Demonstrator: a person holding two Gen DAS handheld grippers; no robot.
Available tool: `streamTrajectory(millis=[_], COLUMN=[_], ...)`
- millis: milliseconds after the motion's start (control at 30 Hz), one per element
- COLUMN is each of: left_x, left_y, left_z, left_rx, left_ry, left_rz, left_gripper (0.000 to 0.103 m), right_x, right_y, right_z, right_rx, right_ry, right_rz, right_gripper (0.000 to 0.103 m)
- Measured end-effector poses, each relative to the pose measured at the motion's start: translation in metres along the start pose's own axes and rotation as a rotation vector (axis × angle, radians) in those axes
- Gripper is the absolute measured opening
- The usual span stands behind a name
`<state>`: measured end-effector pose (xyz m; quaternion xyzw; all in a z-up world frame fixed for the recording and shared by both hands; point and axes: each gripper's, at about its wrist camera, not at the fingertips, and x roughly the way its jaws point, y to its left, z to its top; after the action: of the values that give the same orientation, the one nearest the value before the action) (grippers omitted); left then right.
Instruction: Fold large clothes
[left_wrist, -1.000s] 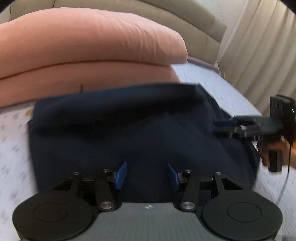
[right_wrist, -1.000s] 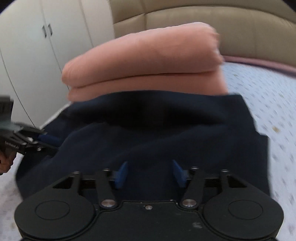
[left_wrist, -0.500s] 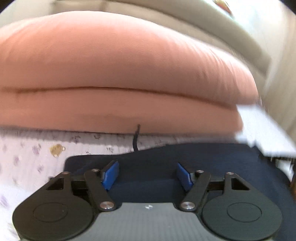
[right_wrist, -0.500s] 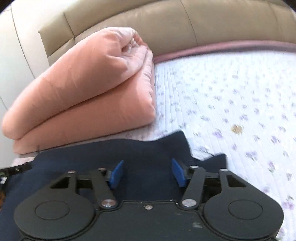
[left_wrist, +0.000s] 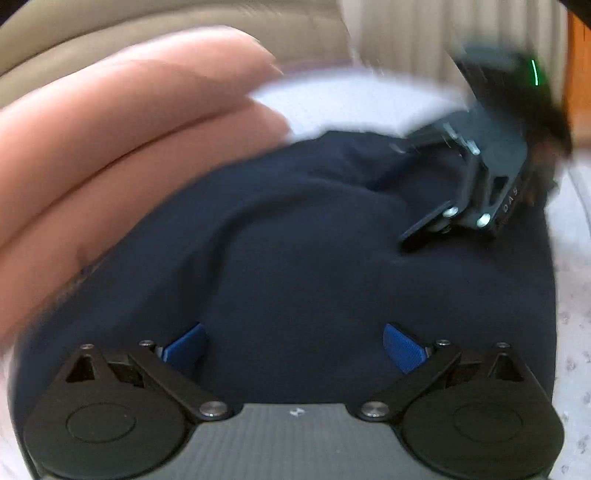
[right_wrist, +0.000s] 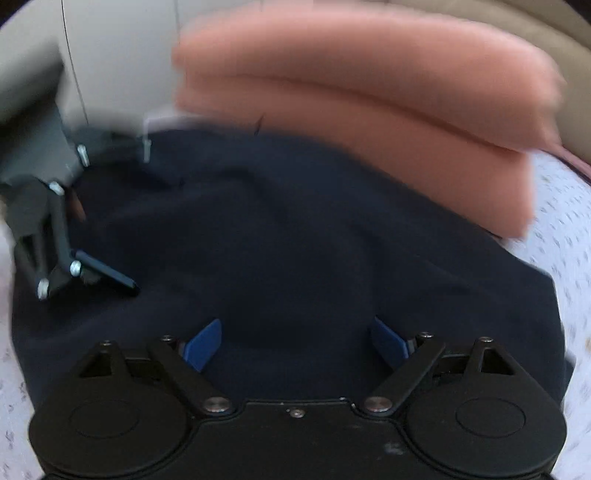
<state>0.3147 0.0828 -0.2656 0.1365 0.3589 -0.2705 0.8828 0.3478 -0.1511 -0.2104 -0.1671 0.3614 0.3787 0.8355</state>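
Observation:
A dark navy garment (left_wrist: 314, 258) lies bunched on the bed and fills the middle of both views; it also shows in the right wrist view (right_wrist: 295, 240). My left gripper (left_wrist: 293, 349) is open, its blue pads wide apart just above the cloth's near edge, holding nothing. My right gripper (right_wrist: 295, 343) is open too, over the near edge of the cloth. Each gripper shows in the other's view: the right one (left_wrist: 476, 184) at the garment's right side, the left one (right_wrist: 48, 229) at its left side. Both views are motion-blurred.
A folded pink duvet (left_wrist: 110, 140) lies right behind the garment, also in the right wrist view (right_wrist: 369, 103). A beige padded headboard (left_wrist: 110, 33) stands behind it. The floral white bedsheet (right_wrist: 561, 221) extends to the right. White cupboard doors (right_wrist: 110, 55) stand at the left.
Both grippers pulled back from the garment's far edge and their jaws opened wider. The cloth, flat one second ago, now lies bunched with folds. Each gripper is back in the other's view.

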Motion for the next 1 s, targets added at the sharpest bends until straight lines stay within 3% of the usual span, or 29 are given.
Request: streamTrajectory(millis=[100,167,267,333,367,467,567,633,667,733,767,833,900,1000], left_x=[-0.028,-0.039,-0.053,-0.066,-0.075,-0.091,-0.054,-0.014,-0.004,-0.021,-0.028,-0.041,-0.06,-0.082], left_y=[0.007,0.016,0.017,0.014,0.011,-0.019,-0.047,-0.056,-0.059,-0.067,-0.067,-0.052,-0.021,-0.022], left_z=[-0.03,-0.041,-0.036,-0.022,-0.013,0.021,0.033,0.018,0.002,-0.035,-0.046,-0.063,-0.086,-0.109], left_rx=[-0.009,-0.046,0.006,0.016,0.025,0.088,0.173,0.204,0.251,0.397,0.394,0.286,0.099,0.157], left_ry=[-0.042,-0.031,0.061,0.103,0.07,-0.063,0.0,0.138,0.141,-0.009,-0.044,-0.033,-0.027,-0.051], left_rz=[0.042,-0.012,0.014,0.033,0.003,-0.118,-0.157,-0.18,-0.165,-0.093,-0.057,-0.013,-0.031,0.058], left_gripper=[0.103,0.103,0.103,0.1,0.101,0.103,0.103,0.103,0.103,0.103,0.103,0.103,0.103,0.103], right_x=[-0.027,-0.039,-0.053,-0.069,-0.077,-0.095,-0.067,-0.038,-0.026,-0.033,-0.042,-0.058,-0.067,-0.086], right_y=[-0.017,-0.034,-0.039,-0.018,-0.003,0.041,0.086,0.099,0.091,0.068,0.064,0.058,0.032,0.019], right_z=[-0.037,-0.051,-0.041,-0.029,-0.019,0.007,0.011,-0.006,-0.014,-0.043,-0.056,-0.081,-0.095,-0.121], right_rx=[0.004,0.083,0.071,0.017,-0.034,-0.137,-0.306,-0.364,-0.351,-0.289,-0.326,-0.391,-0.227,-0.226], right_ry=[-0.024,-0.005,0.079,0.08,0.034,-0.064,0.014,0.113,0.144,0.072,0.034,-0.006,0.025,0.026], right_rz=[-0.091,-0.097,-0.173,-0.208,-0.189,0.069,0.114,0.126,0.115,0.134,0.116,0.053,0.05,-0.031], right_gripper=[0.103,0.103,0.102,0.099,0.1,0.102,0.102,0.102,0.103,0.103,0.103,0.103,0.103,0.103])
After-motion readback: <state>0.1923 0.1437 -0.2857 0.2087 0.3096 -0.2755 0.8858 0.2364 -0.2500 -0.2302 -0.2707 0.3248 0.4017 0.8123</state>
